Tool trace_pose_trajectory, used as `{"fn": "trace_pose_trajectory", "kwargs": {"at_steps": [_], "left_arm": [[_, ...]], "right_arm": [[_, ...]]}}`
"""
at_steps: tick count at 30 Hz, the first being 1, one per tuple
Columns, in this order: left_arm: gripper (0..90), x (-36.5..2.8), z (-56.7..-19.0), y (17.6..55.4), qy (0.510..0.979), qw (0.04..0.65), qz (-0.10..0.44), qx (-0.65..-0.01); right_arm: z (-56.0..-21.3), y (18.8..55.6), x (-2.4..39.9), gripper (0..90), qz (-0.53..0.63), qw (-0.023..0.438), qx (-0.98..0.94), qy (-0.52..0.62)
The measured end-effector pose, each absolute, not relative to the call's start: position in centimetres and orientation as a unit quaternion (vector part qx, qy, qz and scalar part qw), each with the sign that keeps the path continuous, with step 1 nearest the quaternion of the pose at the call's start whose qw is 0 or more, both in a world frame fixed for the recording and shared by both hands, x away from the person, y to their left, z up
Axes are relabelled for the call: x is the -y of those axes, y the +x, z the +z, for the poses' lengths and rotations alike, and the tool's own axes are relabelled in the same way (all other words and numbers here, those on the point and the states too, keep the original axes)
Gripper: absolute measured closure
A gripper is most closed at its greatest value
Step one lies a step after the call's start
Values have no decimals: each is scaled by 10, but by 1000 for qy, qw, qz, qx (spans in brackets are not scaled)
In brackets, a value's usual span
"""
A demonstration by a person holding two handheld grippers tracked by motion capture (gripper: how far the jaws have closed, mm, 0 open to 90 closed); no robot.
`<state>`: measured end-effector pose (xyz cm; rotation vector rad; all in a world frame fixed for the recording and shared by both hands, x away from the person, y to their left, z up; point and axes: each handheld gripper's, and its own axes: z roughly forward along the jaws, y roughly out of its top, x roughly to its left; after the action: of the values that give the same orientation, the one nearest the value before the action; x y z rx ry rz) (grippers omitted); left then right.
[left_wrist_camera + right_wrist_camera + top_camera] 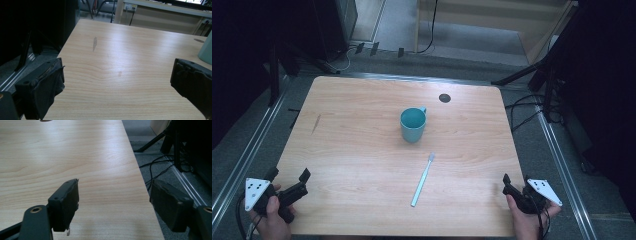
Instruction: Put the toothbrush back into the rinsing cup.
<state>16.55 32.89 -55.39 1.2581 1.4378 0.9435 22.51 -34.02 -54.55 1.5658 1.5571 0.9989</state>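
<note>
High view: wooden table (362, 150) w/ a teal cup (413, 124) standing upright near the middle, handle pointing to the far side. A light-blue toothbrush (422, 180) lies flat just nearer than the cup, apart from it, bristle end toward the cup and handle end toward the person's edge. A small dark round spot (444, 98) sits on the far part of the top, right of the cup. Left gripper (288, 183) rests at the near left corner, held in the left hand (273, 221), grey plate on top; jaws spread, nothing between them. Right gripper (506, 182) is at the near right corner in the right hand (526, 222); jaw gap hard to read from here (too small). Both are well apart from cup and brush.

Left gripper view: two black jaws wide apart at the bottom corners, bare table (120, 62) between them, so the left gripper (117, 75) is open and empty. The cup (206, 48) peeks in at the right edge, beyond the right-hand jaw. A faint grey smear (94, 44) marks the wood farther off.

Right gripper view: the right gripper (113, 193) has jaws clearly apart, gripping nothing; one jaw over the table (62, 152), the other past its edge, over the floor w/ cables (156, 170).
</note>
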Motion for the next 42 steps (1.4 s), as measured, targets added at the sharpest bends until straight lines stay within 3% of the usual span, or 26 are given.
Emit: {"fn": "trace_pose_trajectory", "kwargs": {"at_steps": [3, 6, 7, 10, 29, 38, 39, 42], "left_arm": [[0, -329, -554, 166, 517, 483, 387, -591], [0, -329, -554, 166, 517, 483, 386, -592], [0, -329, -554, 166, 517, 483, 386, -592], [0, -329, -554, 166, 518, 483, 386, -592], [0, -328, -554, 167, 526, 483, 380, -588], [0, -328, -554, 168, 529, 482, 380, -586], [0, -328, -553, 168, 529, 481, 381, -586], [0, -327, -553, 168, 531, 481, 383, -583]], "right_arm": [[-546, 225, 340, 307, 388, 356, -600, 602], [-545, 223, 342, 510, 410, 348, -602, 590], [-545, 223, 342, 510, 410, 348, -602, 590], [-544, 223, 339, 625, 410, 347, -618, 574], [-492, 241, 277, 732, 356, 288, -709, 536], [-477, 255, 254, 830, 315, 222, -744, 546], [-478, 261, 249, 845, 298, 194, -752, 555], [-479, 265, 242, 857, 274, 186, -765, 551]]}}
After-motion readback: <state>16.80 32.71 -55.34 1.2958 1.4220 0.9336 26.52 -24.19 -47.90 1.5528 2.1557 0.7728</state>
